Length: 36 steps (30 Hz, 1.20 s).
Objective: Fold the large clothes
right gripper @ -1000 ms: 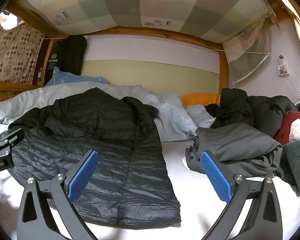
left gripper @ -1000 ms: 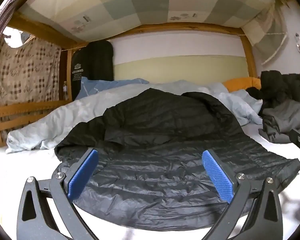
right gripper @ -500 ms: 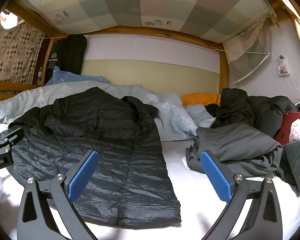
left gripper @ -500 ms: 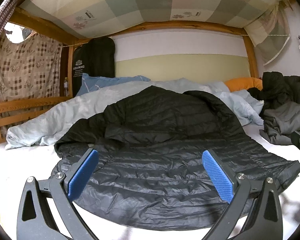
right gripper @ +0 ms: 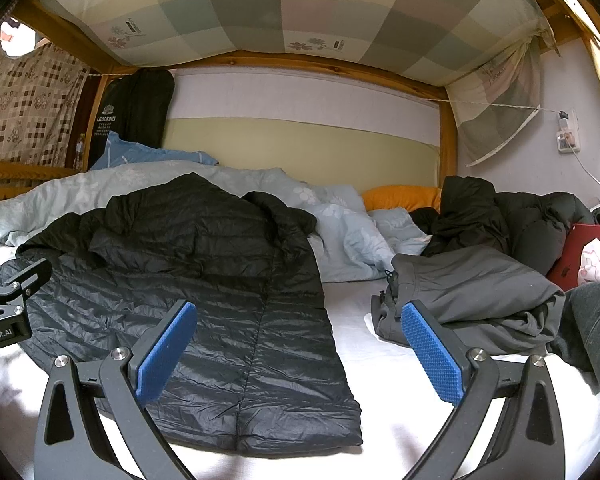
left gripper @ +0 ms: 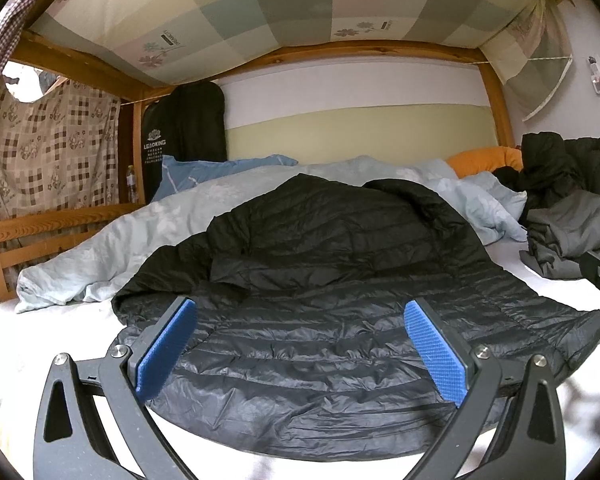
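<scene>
A black quilted down jacket [left gripper: 320, 300] lies spread on the white bed sheet [left gripper: 60, 332], its hem toward me and its collar far up on a pale blue duvet. It also shows in the right wrist view [right gripper: 204, 300]. My left gripper [left gripper: 300, 344] hovers open and empty above the jacket's hem. My right gripper [right gripper: 296, 344] is open and empty above the jacket's right hem corner and the bare sheet [right gripper: 364, 360]. The left gripper's body shows at the left edge of the right wrist view [right gripper: 8, 304].
A pale blue duvet [left gripper: 140, 232] is bunched behind the jacket. A grey garment [right gripper: 472, 292] and black coats [right gripper: 500, 216] are piled at right, with a red tablet [right gripper: 576, 256]. An orange pillow [right gripper: 400, 196] lies at the headboard. A wooden rail [left gripper: 40, 232] bounds the left side.
Both views have shifted very slightly; the left wrist camera tilted up a little. The jacket lies unchanged and both grippers stay open.
</scene>
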Each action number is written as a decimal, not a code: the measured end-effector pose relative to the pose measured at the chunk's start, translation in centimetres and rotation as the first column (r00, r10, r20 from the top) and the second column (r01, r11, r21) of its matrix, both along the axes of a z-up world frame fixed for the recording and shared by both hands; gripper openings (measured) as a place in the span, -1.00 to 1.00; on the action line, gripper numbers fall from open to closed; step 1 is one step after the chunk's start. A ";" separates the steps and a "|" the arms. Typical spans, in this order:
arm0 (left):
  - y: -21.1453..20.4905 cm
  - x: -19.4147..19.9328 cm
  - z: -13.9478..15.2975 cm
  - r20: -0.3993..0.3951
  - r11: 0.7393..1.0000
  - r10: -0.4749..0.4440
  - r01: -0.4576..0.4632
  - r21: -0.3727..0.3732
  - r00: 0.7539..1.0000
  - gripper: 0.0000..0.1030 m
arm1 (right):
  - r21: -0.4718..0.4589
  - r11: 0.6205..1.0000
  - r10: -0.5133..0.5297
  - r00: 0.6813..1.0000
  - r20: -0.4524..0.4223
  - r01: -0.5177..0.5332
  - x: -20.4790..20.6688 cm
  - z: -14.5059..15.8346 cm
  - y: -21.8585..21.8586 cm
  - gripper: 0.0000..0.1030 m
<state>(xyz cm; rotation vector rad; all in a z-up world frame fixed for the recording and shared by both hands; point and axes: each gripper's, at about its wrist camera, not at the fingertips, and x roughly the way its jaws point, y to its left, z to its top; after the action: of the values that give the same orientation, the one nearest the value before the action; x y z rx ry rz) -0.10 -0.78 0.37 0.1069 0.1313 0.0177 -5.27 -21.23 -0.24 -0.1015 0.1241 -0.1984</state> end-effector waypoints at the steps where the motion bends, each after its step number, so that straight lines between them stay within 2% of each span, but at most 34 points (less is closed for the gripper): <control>1: 0.0 0.0 0.0 0.000 1.000 0.000 0.000 0.000 1.000 1.00 | 0.000 1.000 0.000 1.000 0.000 0.000 0.0 0.0 0.0 1.00; 27: -0.8 -0.2 -0.3 0.015 0.999 0.015 -0.016 0.033 1.000 1.00 | -0.001 1.000 -0.001 1.000 0.002 0.001 0.2 -0.1 -0.2 1.00; 36: 0.3 -0.1 -0.2 0.010 0.999 0.022 -0.022 -0.025 1.000 1.00 | -0.003 1.000 -0.002 1.000 0.002 0.002 0.1 -0.2 -0.1 1.00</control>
<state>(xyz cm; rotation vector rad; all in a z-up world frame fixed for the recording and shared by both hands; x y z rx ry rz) -0.24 -0.44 0.18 0.0808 0.1228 0.0383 -5.13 -21.33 -0.41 -0.1045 0.1214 -0.2005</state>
